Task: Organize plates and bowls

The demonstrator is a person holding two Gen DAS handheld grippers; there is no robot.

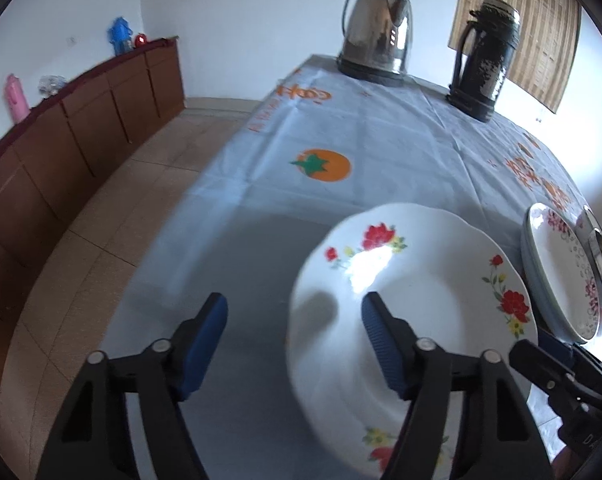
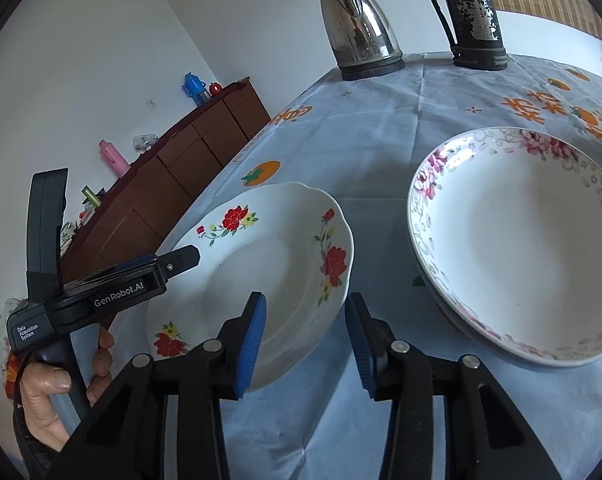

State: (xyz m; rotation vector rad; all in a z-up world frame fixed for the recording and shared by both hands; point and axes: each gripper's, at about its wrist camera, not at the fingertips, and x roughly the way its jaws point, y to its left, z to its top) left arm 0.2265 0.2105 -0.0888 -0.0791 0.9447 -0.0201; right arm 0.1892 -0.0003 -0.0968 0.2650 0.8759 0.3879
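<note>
Red-flowered plate [image 2: 261,256]: glazed white ceramic, glossy, scalloped rim.
Pink-flowered plate [image 2: 517,248]: glazed ceramic, smooth, shiny.
Tabletop cloth [image 1: 381,136]: pale blue, thin, creased, matt, with orange print.
Kettle [image 1: 377,32]: polished metal, mirror-bright, on a dull black plastic base.
Flask [image 2: 473,12]: dark coating, worn and flaking.
Left gripper [image 1: 295,344]: matt black plastic, ribbed blue pads [image 1: 381,344], bright metal pins.
Right gripper [image 2: 307,344]: same make.
Cabinet [image 1: 81,128]: brown wood, satin.
Floor [image 1: 101,216]: beige tile, smooth.
</note>
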